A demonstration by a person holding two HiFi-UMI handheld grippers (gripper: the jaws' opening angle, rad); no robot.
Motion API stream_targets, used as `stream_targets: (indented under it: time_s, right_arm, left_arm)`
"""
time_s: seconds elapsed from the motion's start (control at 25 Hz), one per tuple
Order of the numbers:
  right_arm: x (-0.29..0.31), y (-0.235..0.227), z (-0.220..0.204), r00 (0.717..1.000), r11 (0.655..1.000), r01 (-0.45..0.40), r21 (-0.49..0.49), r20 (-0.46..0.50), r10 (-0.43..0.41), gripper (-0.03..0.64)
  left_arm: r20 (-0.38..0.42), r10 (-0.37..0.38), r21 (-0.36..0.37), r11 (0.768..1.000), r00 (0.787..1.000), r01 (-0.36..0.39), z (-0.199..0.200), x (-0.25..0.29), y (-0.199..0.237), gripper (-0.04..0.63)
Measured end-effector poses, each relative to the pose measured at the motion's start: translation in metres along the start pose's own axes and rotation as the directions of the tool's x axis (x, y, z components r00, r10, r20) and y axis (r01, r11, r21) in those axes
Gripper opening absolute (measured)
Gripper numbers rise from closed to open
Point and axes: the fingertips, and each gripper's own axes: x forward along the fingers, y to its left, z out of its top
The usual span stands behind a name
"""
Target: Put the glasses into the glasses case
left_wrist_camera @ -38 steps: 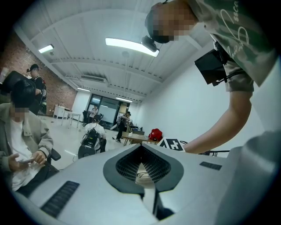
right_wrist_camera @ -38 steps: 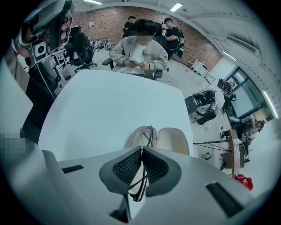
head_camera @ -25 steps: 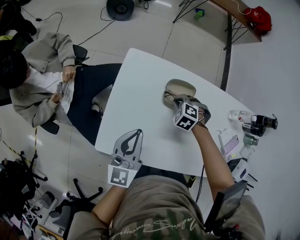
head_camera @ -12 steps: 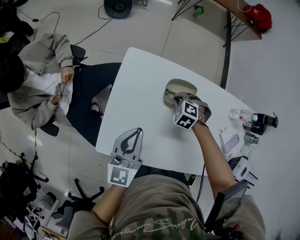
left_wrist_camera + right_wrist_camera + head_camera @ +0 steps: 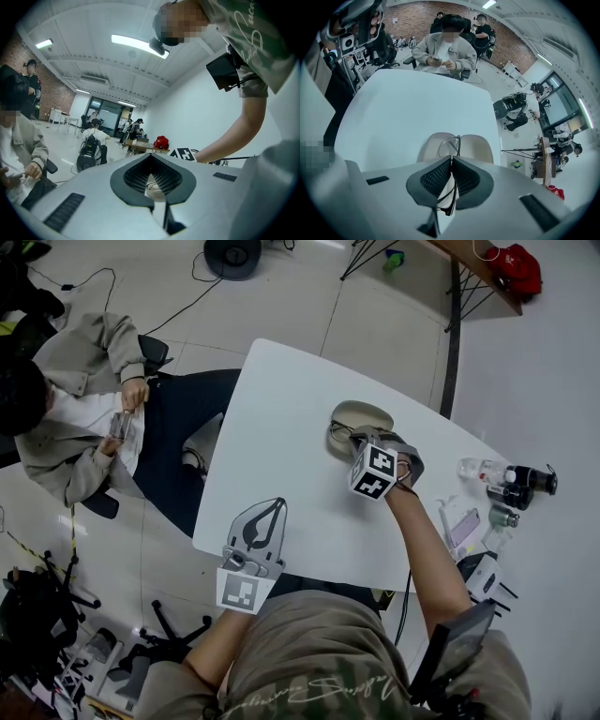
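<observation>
The open beige glasses case (image 5: 367, 413) lies on the white table (image 5: 281, 427), towards its far side. My right gripper (image 5: 354, 439) hangs just at the case's near edge, shut on the dark thin-rimmed glasses (image 5: 339, 435). In the right gripper view the glasses (image 5: 459, 145) stick out past the closed jaws (image 5: 451, 160), over the case (image 5: 480, 147). My left gripper (image 5: 274, 506) rests at the table's near left edge, shut with nothing in it; its jaws (image 5: 151, 157) meet at the tips.
A seated person in a beige jacket (image 5: 75, 418) is by the table's left side, holding a small object. Small bottles and dark items (image 5: 511, 486) and a pinkish device (image 5: 459, 526) crowd the table's right end. Beyond the table is tiled floor.
</observation>
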Motion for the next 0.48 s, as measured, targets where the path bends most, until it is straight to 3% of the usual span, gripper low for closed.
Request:
stream_targets:
  time_s: [0.48]
  right_arm:
    - [0.008,-0.005,-0.013,1.0,0.999,-0.008,0.034,0.005,0.008,0.02]
  left_arm:
    - [-0.002,-0.006,0.003,1.0,1.0,0.006,0.001,0.011,0.0,0.006]
